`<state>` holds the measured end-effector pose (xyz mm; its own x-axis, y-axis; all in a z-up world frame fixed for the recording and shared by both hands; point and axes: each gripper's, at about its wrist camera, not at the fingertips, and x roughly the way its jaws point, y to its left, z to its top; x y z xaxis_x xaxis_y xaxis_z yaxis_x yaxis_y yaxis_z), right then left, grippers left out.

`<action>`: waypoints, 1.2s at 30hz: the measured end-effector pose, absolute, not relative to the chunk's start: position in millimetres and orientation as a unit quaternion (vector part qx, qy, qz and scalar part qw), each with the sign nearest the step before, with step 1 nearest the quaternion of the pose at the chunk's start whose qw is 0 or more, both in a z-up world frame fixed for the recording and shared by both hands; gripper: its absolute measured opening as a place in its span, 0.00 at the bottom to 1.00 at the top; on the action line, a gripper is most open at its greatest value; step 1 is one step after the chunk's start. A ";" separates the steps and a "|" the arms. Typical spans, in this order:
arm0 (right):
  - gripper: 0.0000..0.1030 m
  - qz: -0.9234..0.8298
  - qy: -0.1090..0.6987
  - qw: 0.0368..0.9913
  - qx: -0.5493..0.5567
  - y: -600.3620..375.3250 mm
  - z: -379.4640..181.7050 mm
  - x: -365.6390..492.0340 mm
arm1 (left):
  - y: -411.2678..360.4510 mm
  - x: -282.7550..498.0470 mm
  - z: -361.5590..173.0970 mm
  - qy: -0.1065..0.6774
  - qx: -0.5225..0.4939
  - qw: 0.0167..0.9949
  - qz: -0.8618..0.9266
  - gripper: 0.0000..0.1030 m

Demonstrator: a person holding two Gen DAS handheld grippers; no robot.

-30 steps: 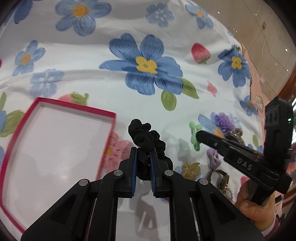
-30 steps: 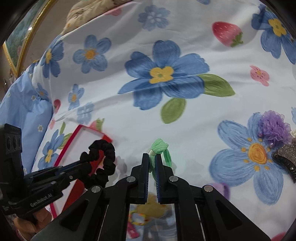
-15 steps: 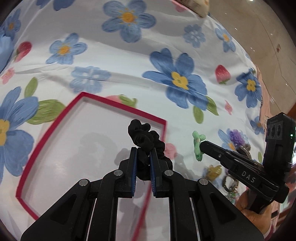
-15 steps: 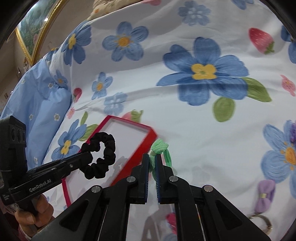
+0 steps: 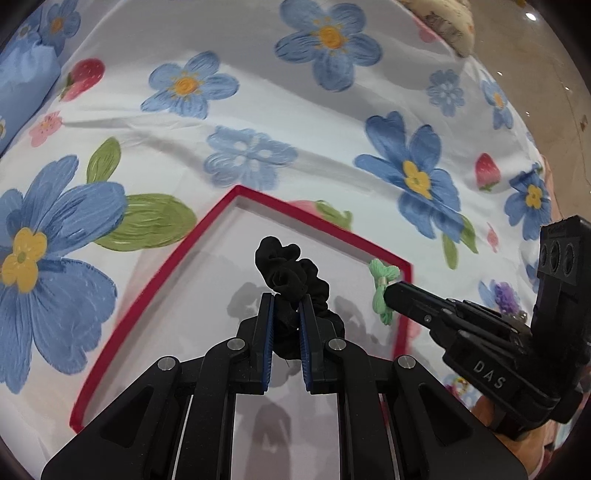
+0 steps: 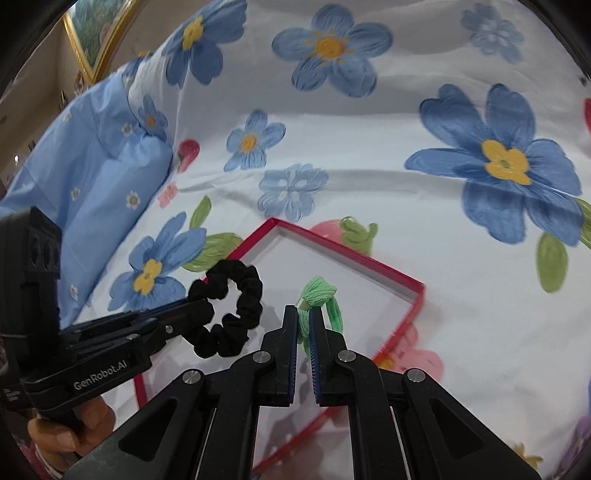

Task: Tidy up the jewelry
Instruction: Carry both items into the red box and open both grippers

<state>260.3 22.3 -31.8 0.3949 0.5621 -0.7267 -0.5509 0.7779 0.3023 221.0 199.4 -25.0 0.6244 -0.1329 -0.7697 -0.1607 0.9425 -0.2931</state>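
Two hand-held grippers hover over a shallow red-rimmed box (image 5: 218, 210) lying on a bed sheet (image 5: 295, 110) printed with blue flowers and strawberries. The left gripper (image 5: 287, 314) has its fingers pinching a black scrunchie (image 5: 291, 277), which hangs above the box's white floor near its middle. The right gripper (image 6: 303, 325) has its fingers pressed onto a green hair tie (image 6: 317, 295), held above the box toward its right-hand rim.

Only the left wrist view shows the small heap of accessories well to the right of the box, among them a purple frilly piece (image 5: 504, 295) half hidden behind the right gripper's body, and a pale cushion (image 5: 443, 22) far beyond the box. Only the right wrist view shows the blue flowered pillow (image 6: 92, 166) to the left of the box, a gilt picture frame (image 6: 92, 40) beyond that pillow, and the person's left hand (image 6: 70, 428) wrapped round the left gripper's handle. That view also shows the scrunchie as a full open ring, where the left wrist view sees it edge-on as a bunched lump.

The box itself holds nothing that rests on its floor; only shadows of the grippers fall across it.
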 end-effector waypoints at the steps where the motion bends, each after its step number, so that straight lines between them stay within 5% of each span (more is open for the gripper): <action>1: 0.06 0.331 0.441 0.834 0.002 26.0 -35.1 262.3 | 203.1 223.6 -28.6 0.436 -0.172 0.883 0.009 0.11; 15: 0.11 0.322 0.474 0.819 -0.034 50.3 -71.0 278.5 | 214.4 238.5 -64.9 0.477 -0.167 0.862 0.033 0.12; 18: 0.11 0.327 0.474 0.817 -0.021 49.0 -71.8 279.8 | 214.8 238.0 -64.4 0.477 -0.166 0.862 0.038 0.19; 22: 0.16 0.332 0.471 0.817 -0.011 47.3 -67.8 278.9 | 215.4 234.2 -60.0 0.475 -0.160 0.864 0.051 0.40; 31: 0.22 0.333 0.457 0.825 0.005 34.5 -49.3 268.9 | 211.6 217.7 -42.8 0.464 -0.159 0.870 0.055 0.44; 36: 0.42 0.327 0.446 0.833 0.021 13.7 -36.6 256.1 | 201.3 203.5 -31.3 0.456 -0.161 0.874 0.047 0.47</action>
